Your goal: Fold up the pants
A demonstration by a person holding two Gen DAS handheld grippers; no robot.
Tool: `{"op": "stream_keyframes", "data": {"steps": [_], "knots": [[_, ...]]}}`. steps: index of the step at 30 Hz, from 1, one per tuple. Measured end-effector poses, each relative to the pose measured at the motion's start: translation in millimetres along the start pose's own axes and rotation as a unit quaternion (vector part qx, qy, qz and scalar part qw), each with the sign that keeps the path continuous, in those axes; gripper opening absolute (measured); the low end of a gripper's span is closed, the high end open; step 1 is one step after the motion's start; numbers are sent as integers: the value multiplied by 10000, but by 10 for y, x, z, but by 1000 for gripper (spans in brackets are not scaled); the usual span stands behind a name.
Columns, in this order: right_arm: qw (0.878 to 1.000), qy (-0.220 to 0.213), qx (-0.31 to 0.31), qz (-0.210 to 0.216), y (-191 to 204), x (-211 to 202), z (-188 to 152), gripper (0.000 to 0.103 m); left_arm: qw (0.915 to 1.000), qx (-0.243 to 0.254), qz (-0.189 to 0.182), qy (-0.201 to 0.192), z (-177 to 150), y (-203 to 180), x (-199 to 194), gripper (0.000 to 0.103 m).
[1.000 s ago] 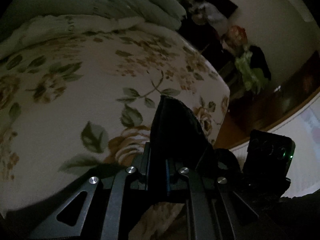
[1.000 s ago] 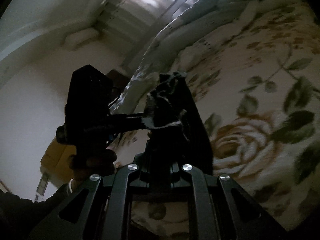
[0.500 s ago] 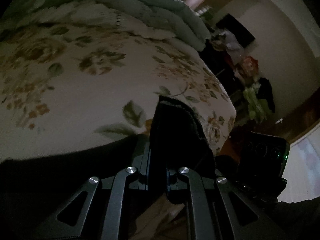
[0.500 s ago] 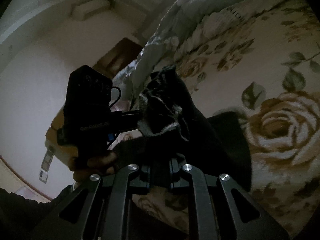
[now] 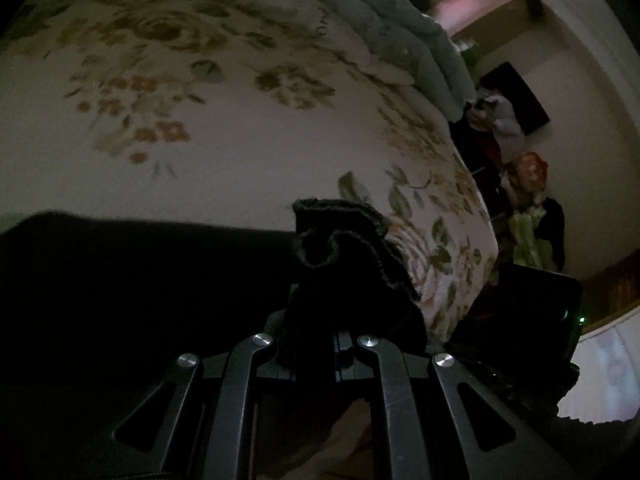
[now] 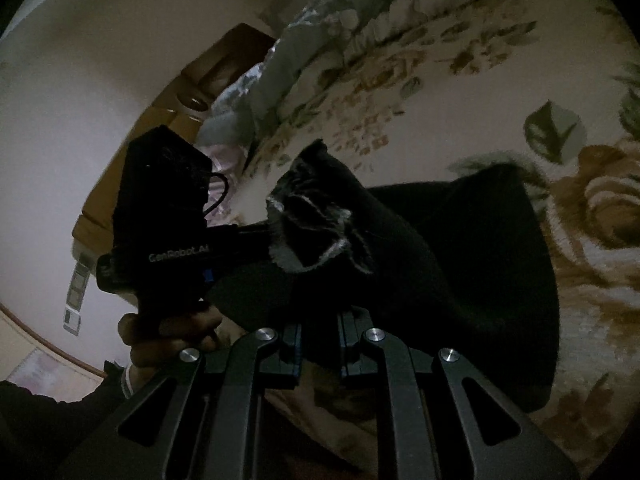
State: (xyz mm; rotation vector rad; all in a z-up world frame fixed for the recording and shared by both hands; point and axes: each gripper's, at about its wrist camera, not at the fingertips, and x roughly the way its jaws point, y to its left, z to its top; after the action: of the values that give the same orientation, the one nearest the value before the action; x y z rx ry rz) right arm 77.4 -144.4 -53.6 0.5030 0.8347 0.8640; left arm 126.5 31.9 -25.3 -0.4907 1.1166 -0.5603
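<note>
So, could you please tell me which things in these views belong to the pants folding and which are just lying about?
Part of the job:
black pants
left gripper, shut on the pants
right gripper, shut on the pants
flowered bed cover under them

Just lying about:
rolled quilt
heap of clothes by the wall

This is a bedroom in someone's home, dimly lit. A bed fills most of the view, covered by a cream floral bedspread [image 5: 248,128] printed with tan roses and green leaves. A pale quilted duvet [image 5: 404,36] lies bunched along its far edge. Past the bed, clothes are heaped [image 5: 520,184] against a plain wall, beneath a dark screen [image 5: 516,96]. On the other side stands wooden furniture [image 6: 224,64].
</note>
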Motion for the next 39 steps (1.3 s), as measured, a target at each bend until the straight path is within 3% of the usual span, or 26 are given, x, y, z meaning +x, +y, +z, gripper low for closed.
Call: {"op": "stream_keyframes", "data": {"steps": [12, 18, 20, 24, 37, 39], "knots": [[9991, 333, -172, -179, 69, 163, -30, 18, 9983, -419, 303, -257, -176, 246, -217, 13], [9982, 485, -357, -78, 209, 261, -59, 42, 9934, -901, 426, -565, -349, 454, -505, 20], [9974, 579, -439, 3, 280, 307, -71, 43, 9909, -1057, 475, -687, -423, 513, -616, 20], [9958, 694, -589, 83, 426, 376, -89, 43, 9840, -1399, 545, -963, -582, 645, -873, 33], [9925, 751, -923, 265, 776, 496, 61, 43, 9672, -1859, 755, -1558, -913, 855, -1453, 39], [9916, 764, -1011, 269, 833, 536, 108, 43, 9639, -1934, 843, -1624, -963, 895, -1531, 44]]}}
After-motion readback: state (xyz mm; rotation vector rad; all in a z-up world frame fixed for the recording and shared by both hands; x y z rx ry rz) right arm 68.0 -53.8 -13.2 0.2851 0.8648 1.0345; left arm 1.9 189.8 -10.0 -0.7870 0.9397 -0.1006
